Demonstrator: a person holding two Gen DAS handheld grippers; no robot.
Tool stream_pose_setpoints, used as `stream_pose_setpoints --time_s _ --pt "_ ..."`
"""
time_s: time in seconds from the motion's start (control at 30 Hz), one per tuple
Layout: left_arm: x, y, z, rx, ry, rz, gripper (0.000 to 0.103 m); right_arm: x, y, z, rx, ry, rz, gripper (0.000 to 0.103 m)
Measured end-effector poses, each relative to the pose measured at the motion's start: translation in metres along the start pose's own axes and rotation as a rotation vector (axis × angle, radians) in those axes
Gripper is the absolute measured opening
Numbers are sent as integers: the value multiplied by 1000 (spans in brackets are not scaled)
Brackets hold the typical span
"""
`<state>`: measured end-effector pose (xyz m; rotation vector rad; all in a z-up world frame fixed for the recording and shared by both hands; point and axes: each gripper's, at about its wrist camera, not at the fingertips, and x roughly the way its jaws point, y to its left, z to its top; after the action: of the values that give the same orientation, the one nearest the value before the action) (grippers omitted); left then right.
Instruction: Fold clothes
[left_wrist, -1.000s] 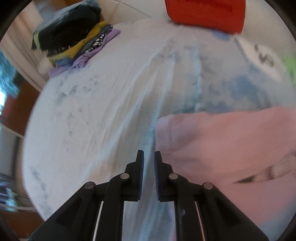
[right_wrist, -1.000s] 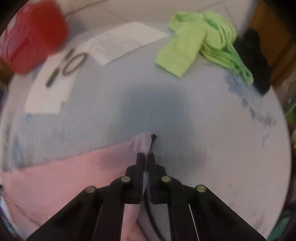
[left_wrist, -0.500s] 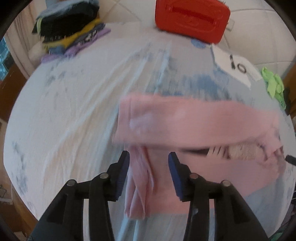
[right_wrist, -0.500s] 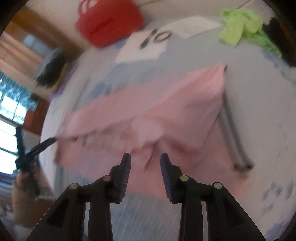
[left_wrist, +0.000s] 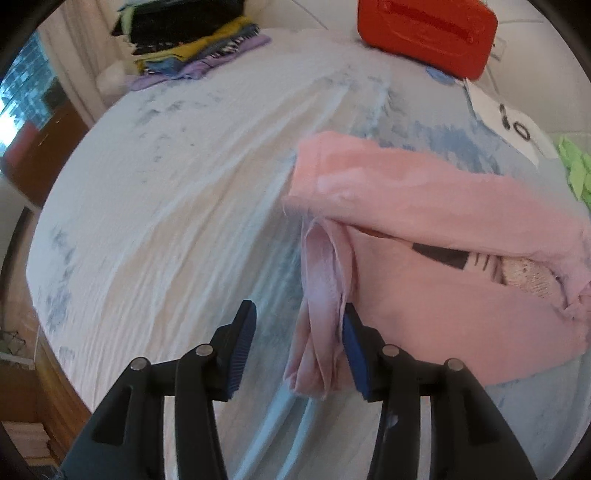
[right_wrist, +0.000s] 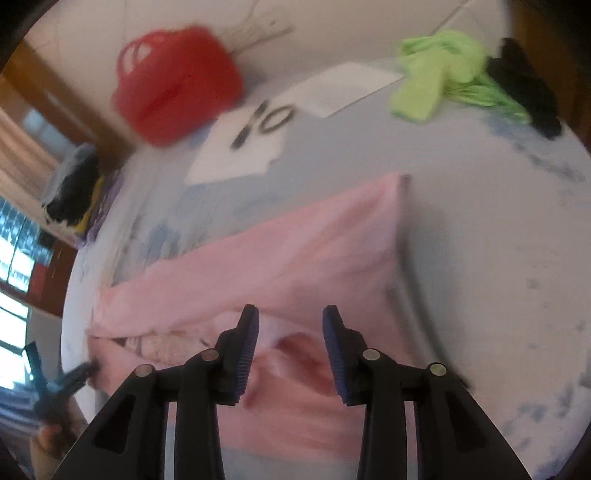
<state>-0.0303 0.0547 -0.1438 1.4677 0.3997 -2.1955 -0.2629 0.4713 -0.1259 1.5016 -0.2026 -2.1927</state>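
A pink garment (left_wrist: 436, 229) lies folded lengthwise on the pale blue bedsheet (left_wrist: 177, 192). Its loose sleeve hangs toward me at the left end. My left gripper (left_wrist: 297, 343) is open, jaws either side of that sleeve's end, gripping nothing. In the right wrist view the same pink garment (right_wrist: 295, 251) spreads across the middle. My right gripper (right_wrist: 290, 347) is open just above its near edge, empty. The left gripper also shows there at far left (right_wrist: 55, 380).
A red bag (left_wrist: 424, 33) stands at the back of the bed. A stack of folded clothes (left_wrist: 192, 40) sits back left. White papers with small black items (right_wrist: 258, 133), a green garment (right_wrist: 436, 70) and a black one (right_wrist: 528, 88) lie back right.
Both grippers have opened and let go of the pink garment. They have drawn back toward the near edge. The garment's far edge now lies folded over on the bed.
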Motion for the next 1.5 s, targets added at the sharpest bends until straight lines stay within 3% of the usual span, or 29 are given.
stream_pose_setpoints --time_s 0.27,0.3,0.4,0.5,0.57,0.6,0.67,0.8,1.0,1.13,1.3,1.5 --pt "-15 -38 -4 37 -36 -109 46 -14 -43 -44 33 84 -74 37" --pt "-17 -47 -4 42 -43 -126 48 -12 -48 -51 42 107 -75 37" --pt "-23 -80 -8 66 -41 -151 72 -10 -53 -64 -6 163 -97 37" --pt "-31 -118 -17 80 -36 -172 75 -27 -52 -63 -62 120 -68 39" --pt "-37 -142 -23 59 -51 -172 75 -36 -59 -51 -120 99 -36 53" --pt "-39 -155 -29 32 -58 -163 75 -40 -62 -45 -149 89 -20 63" --pt "-43 -184 -42 -30 -67 -141 75 -48 -68 -33 -206 68 13 70" --pt "-55 -247 -77 -160 -66 -79 75 -54 -84 -8 -356 71 117 70" --pt "-75 -327 -105 -263 -60 -75 75 -54 -80 6 -597 132 205 70" --pt "-73 -356 -105 -296 -72 -100 75 -51 -74 19 -688 136 242 70" --pt "-67 -380 -109 -404 -72 -78 75 -32 -70 33 -814 139 250 70" --pt "-65 -424 -110 -543 -118 31 75 -10 -81 67 -972 139 284 70"
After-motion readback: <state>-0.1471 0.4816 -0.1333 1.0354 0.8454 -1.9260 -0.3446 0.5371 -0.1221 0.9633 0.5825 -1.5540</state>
